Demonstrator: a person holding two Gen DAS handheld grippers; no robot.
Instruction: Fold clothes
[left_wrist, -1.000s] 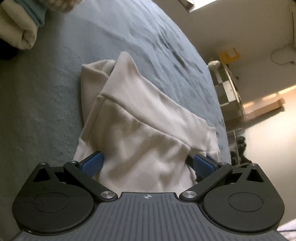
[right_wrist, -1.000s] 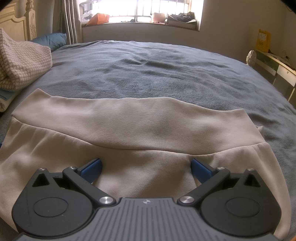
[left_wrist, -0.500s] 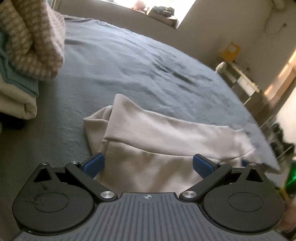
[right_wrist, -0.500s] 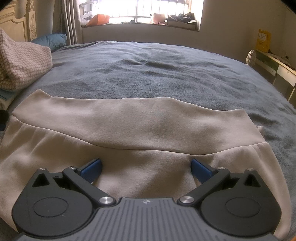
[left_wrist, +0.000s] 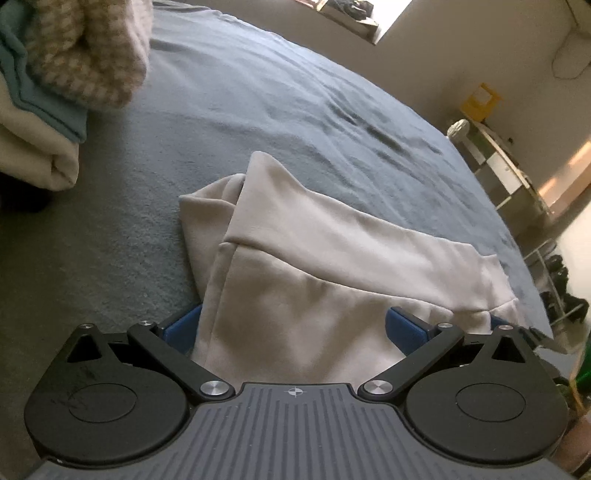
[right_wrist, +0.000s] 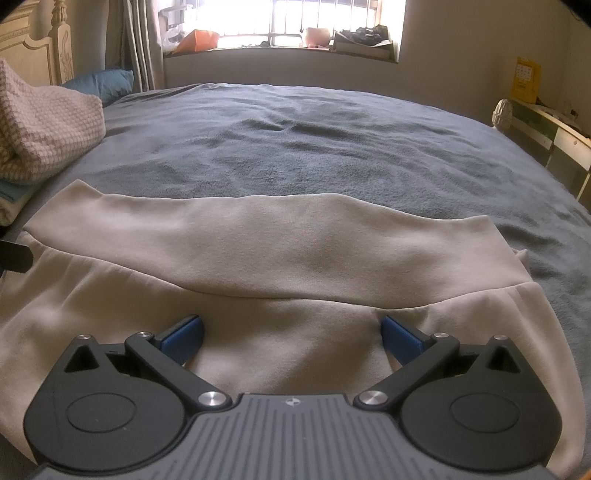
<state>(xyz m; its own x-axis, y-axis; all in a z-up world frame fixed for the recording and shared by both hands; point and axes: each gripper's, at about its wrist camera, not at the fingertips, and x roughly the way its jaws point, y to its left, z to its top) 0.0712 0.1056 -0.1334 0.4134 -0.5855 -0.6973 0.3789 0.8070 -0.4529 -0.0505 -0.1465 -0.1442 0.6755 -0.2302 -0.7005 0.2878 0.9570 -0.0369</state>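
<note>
left wrist view: the left tongs (left_wrist: 293, 330) sit low at the bottom centre of the frame, tilted, spread wide with the blue pads (left_wrist: 404, 330) on either side of the near edge of the beige garment (left_wrist: 332, 266), gripping nothing. the garment runs from centre to the right of the frame on the bed (left_wrist: 258, 110), its left end folded into a soft peak with a seam band across it. bare grey-blue fleece lies open to the left and above. in the upper left a folded stack (left_wrist: 55, 85) shows a checked knit, teal and cream layers.

right wrist view: the right tongs (right_wrist: 291, 332) point level over the garment (right_wrist: 277, 240), spread wide, pads (right_wrist: 183, 332) resting against the cloth, clasping nothing. the smooth jersey spans the lower half of the frame; its far edge is a long, slightly wavy band. beyond it the rumpled bed cover (right_wrist: 314, 147) stays open up to the window (right_wrist: 295, 18). the checked knit (right_wrist: 40, 129) sits at the left edge.
</note>
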